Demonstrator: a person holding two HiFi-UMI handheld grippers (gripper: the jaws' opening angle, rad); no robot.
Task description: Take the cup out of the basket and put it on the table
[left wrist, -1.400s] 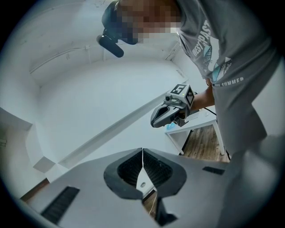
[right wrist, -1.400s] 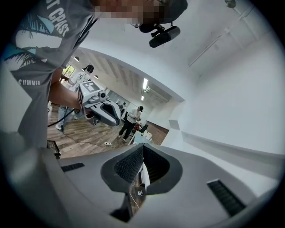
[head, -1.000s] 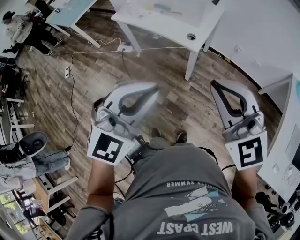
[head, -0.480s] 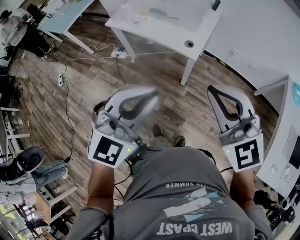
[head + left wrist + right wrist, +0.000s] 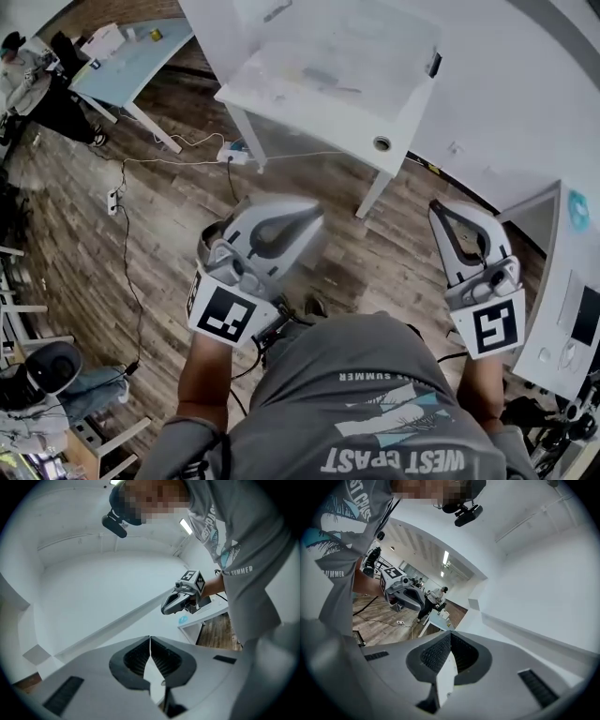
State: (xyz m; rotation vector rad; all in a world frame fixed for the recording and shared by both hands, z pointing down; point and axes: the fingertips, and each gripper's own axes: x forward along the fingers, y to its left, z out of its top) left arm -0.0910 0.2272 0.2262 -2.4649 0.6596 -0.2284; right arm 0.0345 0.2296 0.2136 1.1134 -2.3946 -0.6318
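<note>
Since neither cup nor basket shows in any view, the task looks not yet begun. The left gripper (image 5: 312,210) and right gripper (image 5: 437,210) are both clenched tight on nothing, above the wood floor (image 5: 169,216). The white table (image 5: 309,94) stands farther ahead. No container is in sight to check.

Colour record: the left gripper (image 5: 311,214) and right gripper (image 5: 439,208) have pale grey shells with black ribbed pads, and each carries a black-and-white square marker (image 5: 225,315). The floor (image 5: 141,234) is a brown wood-plank pattern. At upper centre the table (image 5: 309,117) is white; at upper left the second table (image 5: 131,61) is light blue. At lower centre the shirt (image 5: 309,375) is grey with white lettering and a teal-and-white graphic. At upper right the wall (image 5: 525,84) is white.
</note>
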